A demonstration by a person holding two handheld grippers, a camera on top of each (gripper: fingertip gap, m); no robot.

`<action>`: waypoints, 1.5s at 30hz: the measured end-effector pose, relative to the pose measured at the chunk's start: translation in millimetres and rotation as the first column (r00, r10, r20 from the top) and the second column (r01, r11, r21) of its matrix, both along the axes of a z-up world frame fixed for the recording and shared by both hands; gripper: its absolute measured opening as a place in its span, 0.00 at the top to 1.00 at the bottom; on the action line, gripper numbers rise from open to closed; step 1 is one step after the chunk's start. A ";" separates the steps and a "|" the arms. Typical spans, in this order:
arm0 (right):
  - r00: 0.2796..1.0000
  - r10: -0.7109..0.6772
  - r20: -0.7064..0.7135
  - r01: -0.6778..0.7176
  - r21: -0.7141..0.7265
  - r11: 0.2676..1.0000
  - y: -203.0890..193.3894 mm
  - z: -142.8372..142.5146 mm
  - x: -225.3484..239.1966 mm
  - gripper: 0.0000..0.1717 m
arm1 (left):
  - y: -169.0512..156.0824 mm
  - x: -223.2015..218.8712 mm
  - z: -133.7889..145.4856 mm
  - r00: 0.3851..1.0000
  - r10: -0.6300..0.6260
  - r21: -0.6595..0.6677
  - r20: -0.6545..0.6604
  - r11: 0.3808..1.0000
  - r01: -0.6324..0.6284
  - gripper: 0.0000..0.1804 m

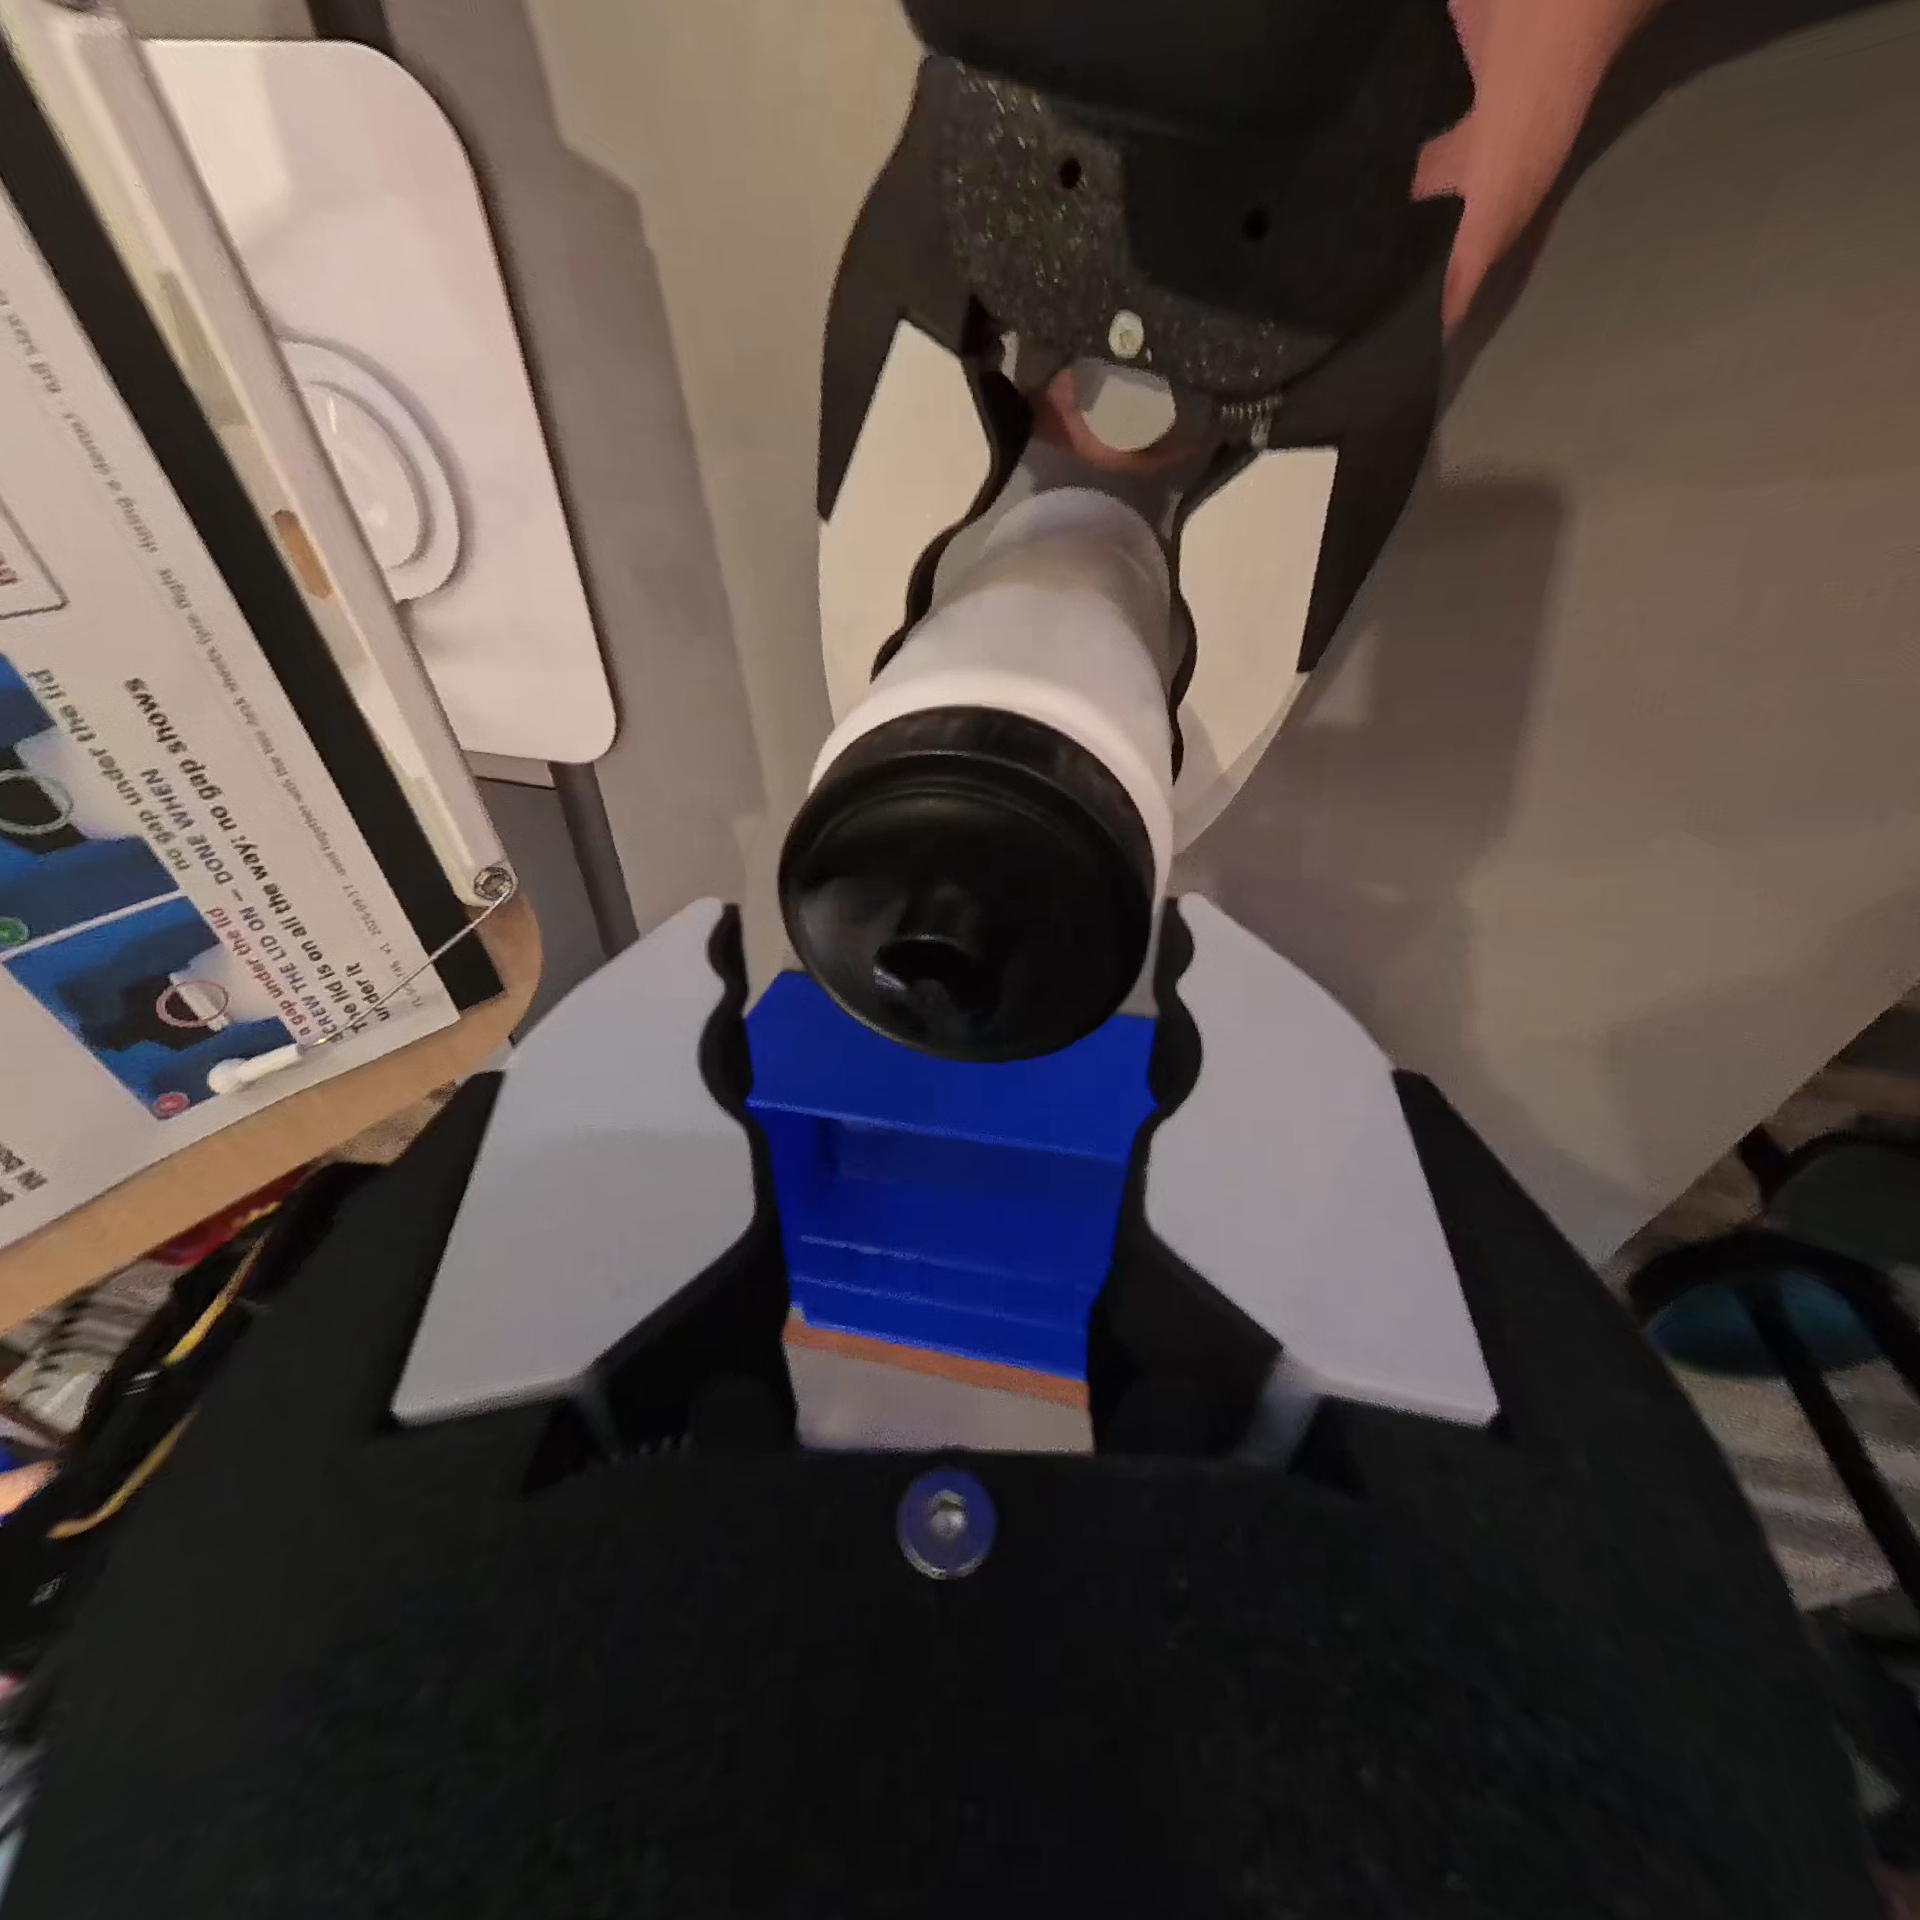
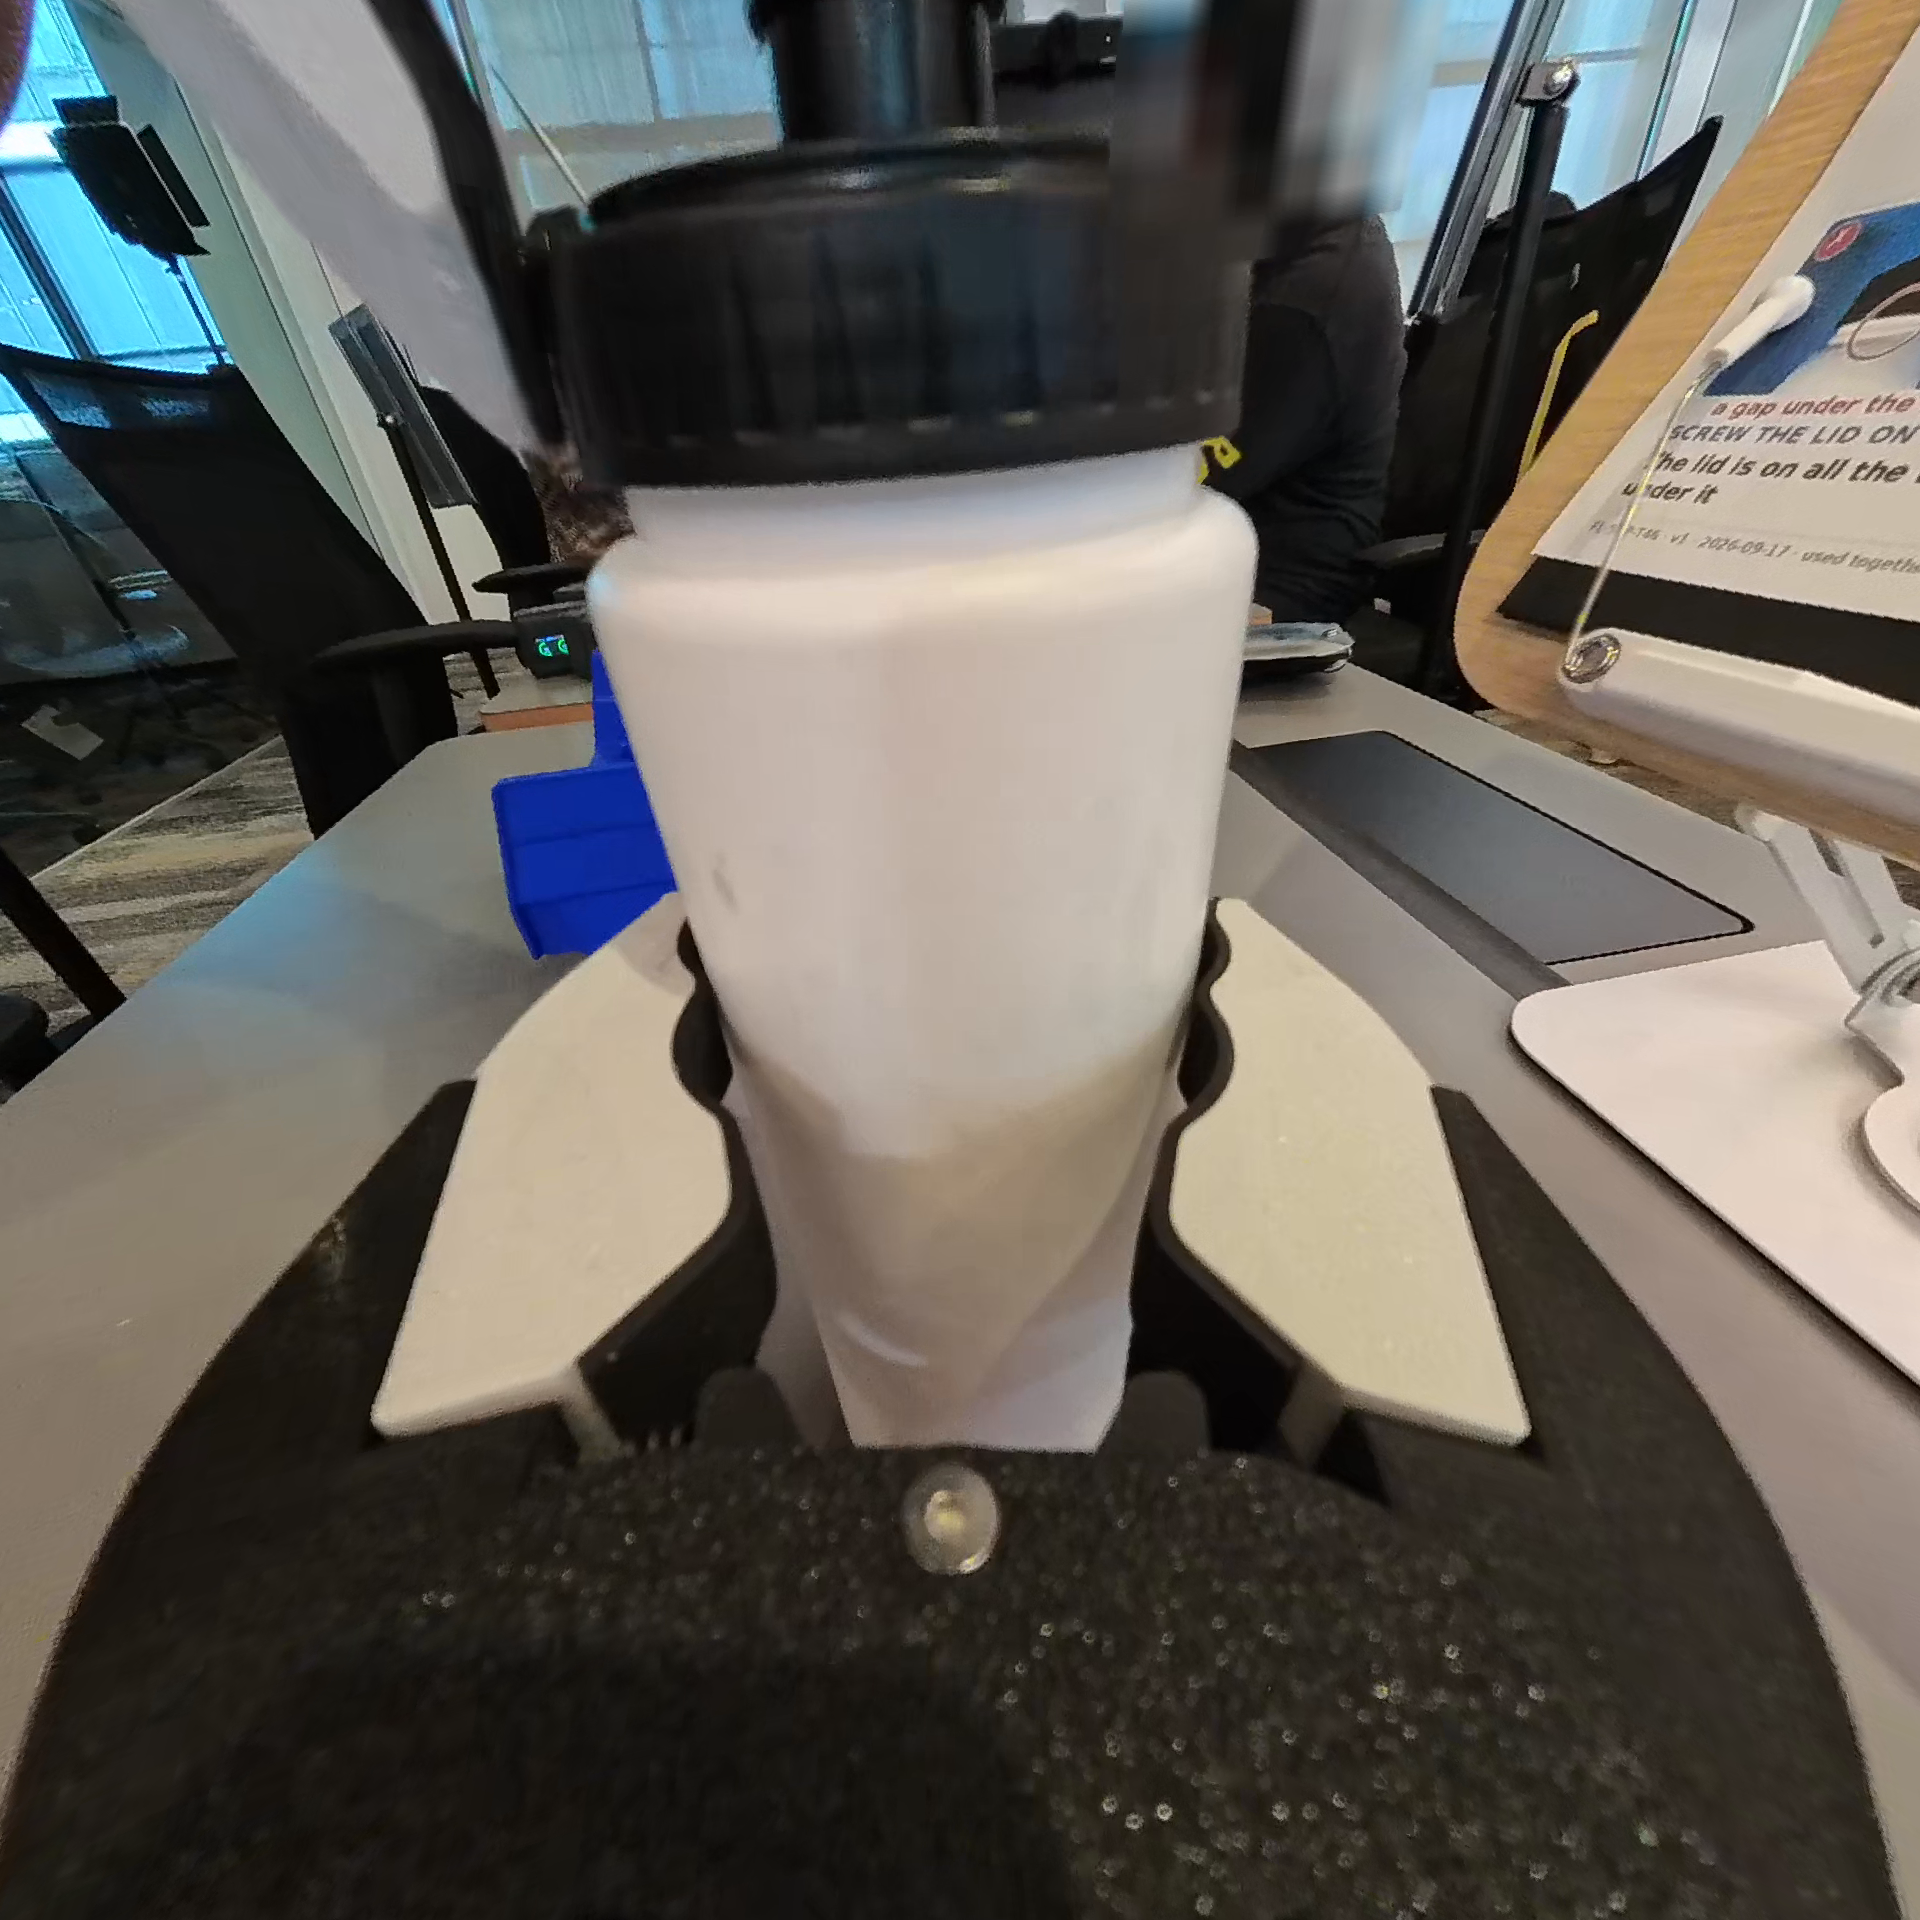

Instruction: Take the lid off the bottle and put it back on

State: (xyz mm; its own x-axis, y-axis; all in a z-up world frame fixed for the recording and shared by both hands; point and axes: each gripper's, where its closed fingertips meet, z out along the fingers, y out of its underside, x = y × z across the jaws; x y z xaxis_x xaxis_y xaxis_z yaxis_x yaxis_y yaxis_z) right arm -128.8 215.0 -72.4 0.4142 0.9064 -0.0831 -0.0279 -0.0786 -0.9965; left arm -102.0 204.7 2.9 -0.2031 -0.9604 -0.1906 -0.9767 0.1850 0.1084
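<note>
Right wrist view: right tool grips white bottle — left tool open, blue block behind.

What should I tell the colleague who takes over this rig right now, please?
Right hand-held gripper: clamped on the white bottle, low on its body, both pads pressing on it.
Left hand-held gripper: open; its fingers flank the black lid without visibly touching it.
Things: the lid sits on the bottle's neck. A blue block sits on the grey table beyond the bottle, and an instruction board stands to one side.
Done: bottle secured, left gripper lined up with the lid.
Left: close on the lid and turn it. Whether it has already been off once cannot be told.
</note>
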 end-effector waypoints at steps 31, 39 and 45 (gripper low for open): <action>0.997 -0.065 0.029 0.064 0.013 0.998 6.2 -1.0 -3.7 0.50 | 2.0 3.9 -12.2 0.996 0.015 0.010 0.083 1.000 -0.016 0.62; 0.998 -0.060 0.027 0.060 0.009 0.998 5.9 -1.2 -3.0 0.50 | -0.5 9.1 -8.5 0.997 -0.062 0.039 0.053 0.997 0.060 0.64; 0.998 -0.061 0.031 0.061 0.007 0.998 5.9 -1.4 -2.9 0.50 | -21.1 19.1 9.9 0.931 0.206 -0.098 0.301 0.978 -0.185 0.50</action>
